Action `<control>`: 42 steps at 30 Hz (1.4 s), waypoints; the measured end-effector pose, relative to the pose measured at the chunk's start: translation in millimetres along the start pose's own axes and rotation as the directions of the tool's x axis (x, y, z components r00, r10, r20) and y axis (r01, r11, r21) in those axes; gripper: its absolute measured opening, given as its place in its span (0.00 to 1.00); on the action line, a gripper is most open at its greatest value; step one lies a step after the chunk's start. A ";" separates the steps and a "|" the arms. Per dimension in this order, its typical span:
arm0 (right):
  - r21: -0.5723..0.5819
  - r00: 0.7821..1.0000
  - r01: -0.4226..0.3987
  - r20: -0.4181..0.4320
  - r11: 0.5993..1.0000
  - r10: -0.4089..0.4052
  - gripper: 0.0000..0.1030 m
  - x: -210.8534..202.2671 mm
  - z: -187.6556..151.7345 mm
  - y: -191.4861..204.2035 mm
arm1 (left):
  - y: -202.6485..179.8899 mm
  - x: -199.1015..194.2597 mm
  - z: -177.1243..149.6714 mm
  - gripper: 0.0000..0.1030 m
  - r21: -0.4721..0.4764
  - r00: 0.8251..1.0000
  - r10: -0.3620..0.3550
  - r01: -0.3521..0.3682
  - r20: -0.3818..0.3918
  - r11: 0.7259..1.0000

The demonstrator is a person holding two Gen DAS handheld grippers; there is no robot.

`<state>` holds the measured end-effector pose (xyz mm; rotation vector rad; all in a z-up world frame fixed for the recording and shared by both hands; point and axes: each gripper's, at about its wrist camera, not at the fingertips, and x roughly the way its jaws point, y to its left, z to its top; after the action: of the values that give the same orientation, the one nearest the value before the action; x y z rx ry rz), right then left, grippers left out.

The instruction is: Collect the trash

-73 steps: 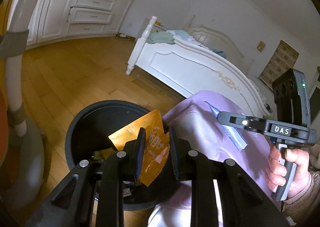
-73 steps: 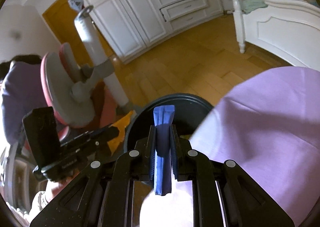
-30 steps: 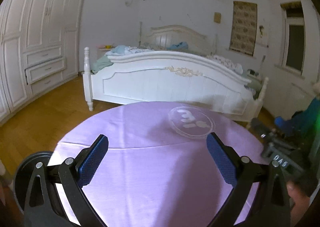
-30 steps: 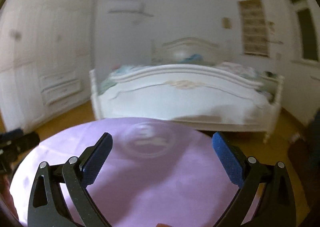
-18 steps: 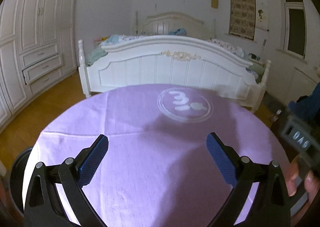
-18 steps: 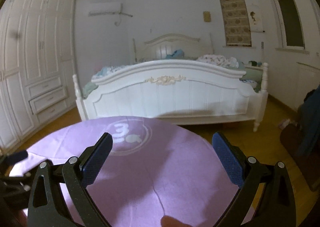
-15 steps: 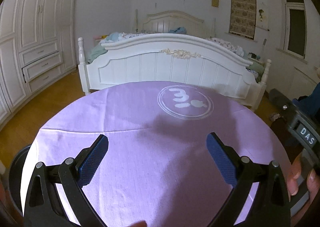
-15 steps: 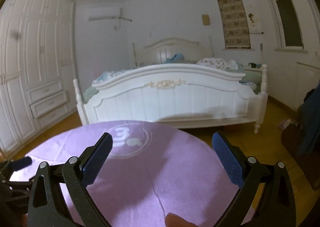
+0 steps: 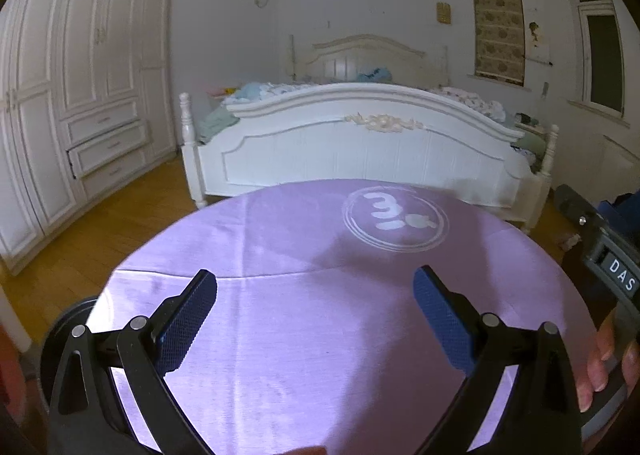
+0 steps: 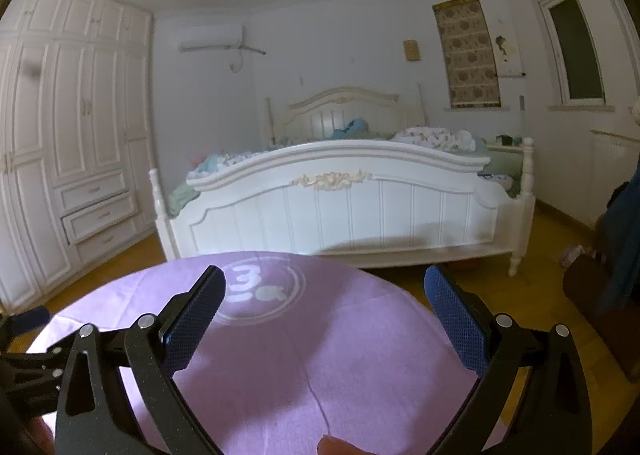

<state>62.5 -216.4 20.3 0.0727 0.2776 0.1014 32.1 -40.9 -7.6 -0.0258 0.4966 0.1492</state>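
My left gripper (image 9: 316,287) is wide open and empty over the round table with a purple cloth (image 9: 304,335). My right gripper (image 10: 324,287) is wide open and empty over the same table (image 10: 320,355). The rim of the dark trash bin (image 9: 68,319) shows at the table's left edge in the left wrist view. No trash shows on the cloth. The right gripper's body (image 9: 604,263) shows at the right edge of the left wrist view. The left gripper's body (image 10: 24,355) shows at the left edge of the right wrist view.
A white printed logo (image 9: 394,219) marks the cloth. A white bed (image 9: 360,143) stands beyond the table, a white wardrobe (image 9: 80,103) along the left wall. Wooden floor (image 9: 100,223) lies between them. Dark furniture (image 10: 600,295) stands at the right.
Both grippers held wrappers over the bin, then opened, and the wrappers are gone from them. Both swung up to face the table and bed. In the last half second they only shifted slightly.
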 end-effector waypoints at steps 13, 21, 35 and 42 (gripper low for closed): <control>-0.001 1.000 0.003 0.002 1.000 -0.003 0.96 -6.0 0.3 5.2 | 16.1 1.8 -3.6 0.95 -0.026 1.000 -0.005 0.004 -0.020 1.000; 0.001 1.000 0.002 0.002 1.000 -0.002 0.96 -5.0 1.6 6.3 | 19.4 0.5 -4.7 0.95 -0.038 1.000 0.008 -0.009 -0.018 0.999; 0.001 1.000 0.002 0.002 1.000 -0.002 0.96 -4.6 1.9 8.3 | 25.8 -3.6 -6.5 0.95 -0.044 1.000 0.016 -0.017 -0.018 0.999; 0.003 1.000 0.002 0.002 1.000 -0.002 0.96 -4.7 1.9 8.4 | 26.2 -4.4 -6.9 0.95 -0.052 1.000 0.021 -0.022 -0.020 0.998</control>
<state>57.8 -208.7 24.1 0.0751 0.2760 0.0989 21.1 -16.1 -11.3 -0.0730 0.5127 0.1833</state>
